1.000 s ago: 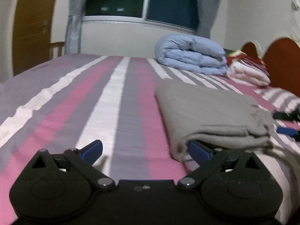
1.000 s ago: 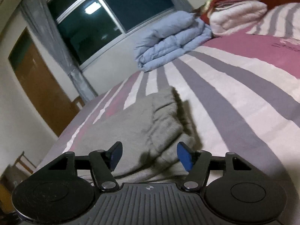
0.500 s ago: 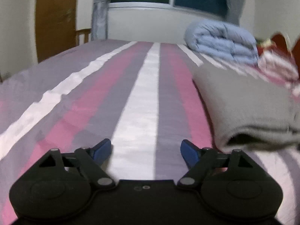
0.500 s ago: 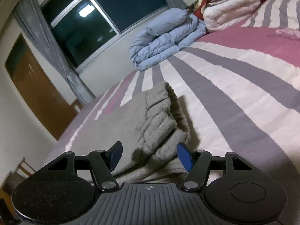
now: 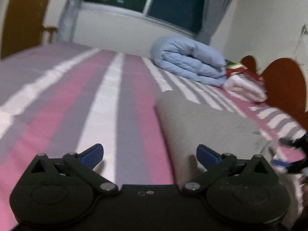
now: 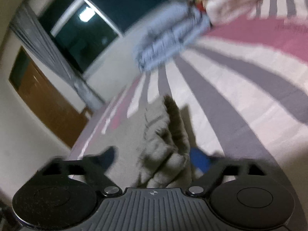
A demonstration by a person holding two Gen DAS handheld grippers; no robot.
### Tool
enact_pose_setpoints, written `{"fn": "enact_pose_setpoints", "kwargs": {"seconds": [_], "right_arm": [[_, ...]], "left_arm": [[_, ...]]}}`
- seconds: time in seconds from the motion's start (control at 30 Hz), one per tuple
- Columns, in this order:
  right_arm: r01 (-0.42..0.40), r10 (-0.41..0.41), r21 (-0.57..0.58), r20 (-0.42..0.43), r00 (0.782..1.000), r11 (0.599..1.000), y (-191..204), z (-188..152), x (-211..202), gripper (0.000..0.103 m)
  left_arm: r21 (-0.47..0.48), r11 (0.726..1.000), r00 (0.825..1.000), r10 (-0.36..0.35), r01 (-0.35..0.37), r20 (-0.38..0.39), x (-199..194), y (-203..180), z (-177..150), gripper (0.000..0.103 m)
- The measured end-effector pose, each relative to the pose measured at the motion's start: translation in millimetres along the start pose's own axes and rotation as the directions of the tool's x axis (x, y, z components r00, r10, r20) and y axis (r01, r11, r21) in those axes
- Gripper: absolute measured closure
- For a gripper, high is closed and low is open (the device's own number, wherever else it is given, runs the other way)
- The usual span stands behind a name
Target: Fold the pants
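The grey pants (image 5: 204,123) lie folded in a thick stack on the striped bed (image 5: 100,104). My left gripper (image 5: 149,155) is open and empty at the stack's near left edge, its right finger over the cloth. My right gripper (image 6: 156,158) is open, with the bunched end of the pants (image 6: 163,134) between its fingers but not clamped. The right gripper also shows in the left wrist view (image 5: 290,154) at the far right edge. The right wrist view is blurred.
A folded blue duvet (image 5: 188,65) lies at the back of the bed, with pink and red folded bedding (image 5: 244,84) beside it. A dark red headboard (image 5: 284,84) stands on the right. A window, curtains and a wooden door (image 6: 44,100) are behind.
My left gripper swung back right toward the pants and tilted. My right gripper moved fast, blurring its view, and its fingers opened a little wider around the bunched end.
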State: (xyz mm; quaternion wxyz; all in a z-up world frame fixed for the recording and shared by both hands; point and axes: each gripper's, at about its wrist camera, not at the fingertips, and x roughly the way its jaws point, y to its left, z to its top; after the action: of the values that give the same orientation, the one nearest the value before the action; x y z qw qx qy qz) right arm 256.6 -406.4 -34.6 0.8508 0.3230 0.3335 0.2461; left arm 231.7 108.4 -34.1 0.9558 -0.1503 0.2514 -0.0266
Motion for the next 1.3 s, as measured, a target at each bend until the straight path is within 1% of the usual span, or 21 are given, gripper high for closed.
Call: {"fn": "enact_pose_setpoints", "kwargs": {"seconds": [0.1,0.2,0.27,0.37,0.43,0.47,0.57,0.6,0.63,0.67,0.73,0.77,0.83,0.93,0.97,1.03,1.17,1.2,1.23,1.27,1.3], "right_arm": [[-0.038,0.039,0.019,-0.026,0.999,0.999,-10,12,12,0.008],[-0.033,0.037,0.067,-0.049,0.998,0.997,-23,19,24,0.008],[-0.05,0.06,0.114,-0.092,0.994,0.992,-33,21,35,0.009],[-0.065,0.079,0.12,-0.117,0.99,0.991,-40,25,43,0.012],[-0.086,0.105,0.136,-0.142,0.984,0.987,-43,28,49,0.022],[-0.1,0.124,0.149,-0.16,0.979,0.984,-45,28,54,0.032],[-0.112,0.145,0.165,-0.21,0.967,0.98,-48,28,70,0.033],[-0.107,0.144,0.169,-0.225,0.964,0.98,-46,29,75,0.033],[-0.105,0.144,0.17,-0.236,0.961,0.98,-45,32,79,0.033],[-0.101,0.137,0.155,-0.244,0.96,0.983,-42,35,81,0.04],[-0.102,0.133,0.129,-0.259,0.957,0.986,-37,40,83,0.047],[-0.115,0.143,0.12,-0.258,0.955,0.986,-35,42,82,0.049],[-0.141,0.165,0.113,-0.24,0.957,0.984,-32,48,76,0.051],[-0.218,0.225,0.058,-0.195,0.955,0.974,-11,67,74,0.053],[-0.237,0.241,0.045,-0.186,0.952,0.97,-5,74,77,0.054],[-0.271,0.269,0.011,-0.182,0.946,0.962,11,91,88,0.054],[-0.281,0.268,-0.041,-0.191,0.944,0.959,33,127,142,0.055],[-0.268,0.255,-0.052,-0.187,0.949,0.962,34,131,159,0.053],[-0.242,0.226,-0.072,-0.184,0.957,0.968,32,136,178,0.049],[-0.173,0.154,-0.09,-0.181,0.971,0.981,28,135,200,0.024],[-0.001,-0.027,-0.133,-0.208,0.978,0.991,21,133,228,0.0]], "left_arm": [[-0.07,0.993,0.99,-0.1,0.093,-0.103,35,15,14,0.014],[-0.191,0.963,0.967,-0.216,0.189,-0.133,60,33,21,0.021],[-0.258,0.933,0.941,-0.298,0.252,-0.16,76,40,22,0.029],[-0.274,0.913,0.913,-0.361,0.303,-0.19,94,39,20,0.033],[-0.289,0.906,0.899,-0.376,0.308,-0.223,108,39,19,0.033],[-0.305,0.901,0.891,-0.385,0.308,-0.24,115,41,18,0.033],[-0.333,0.879,0.863,-0.434,0.341,-0.261,133,37,19,0.036],[-0.338,0.873,0.856,-0.446,0.352,-0.261,135,36,19,0.043],[-0.359,0.851,0.835,-0.485,0.382,-0.26,138,36,18,0.067],[-0.398,0.83,0.82,-0.51,0.391,-0.258,142,37,15,0.068],[-0.382,0.83,0.824,-0.513,0.406,-0.239,141,35,13,0.071],[-0.395,0.82,0.825,-0.521,0.414,-0.218,140,37,12,0.073],[-0.411,0.802,0.823,-0.538,0.435,-0.179,135,40,13,0.074],[-0.401,0.79,0.824,-0.551,0.464,-0.133,130,43,29,0.076],[-0.391,0.791,0.83,-0.547,0.47,-0.11,129,46,39,0.076],[-0.369,0.801,0.843,-0.532,0.472,-0.076,127,53,61,0.076],[-0.305,0.848,0.88,-0.471,0.433,-0.059,144,74,106,0.074],[-0.287,0.867,0.892,-0.446,0.408,-0.08,153,77,113,0.067],[-0.255,0.903,0.919,-0.381,0.346,-0.104,165,80,116,0.035],[-0.217,0.957,0.966,-0.223,0.191,-0.131,178,81,115,0.01],[-0.163,0.987,0.982,-0.04,0.01,-0.183,193,80,111,0.008]]}}
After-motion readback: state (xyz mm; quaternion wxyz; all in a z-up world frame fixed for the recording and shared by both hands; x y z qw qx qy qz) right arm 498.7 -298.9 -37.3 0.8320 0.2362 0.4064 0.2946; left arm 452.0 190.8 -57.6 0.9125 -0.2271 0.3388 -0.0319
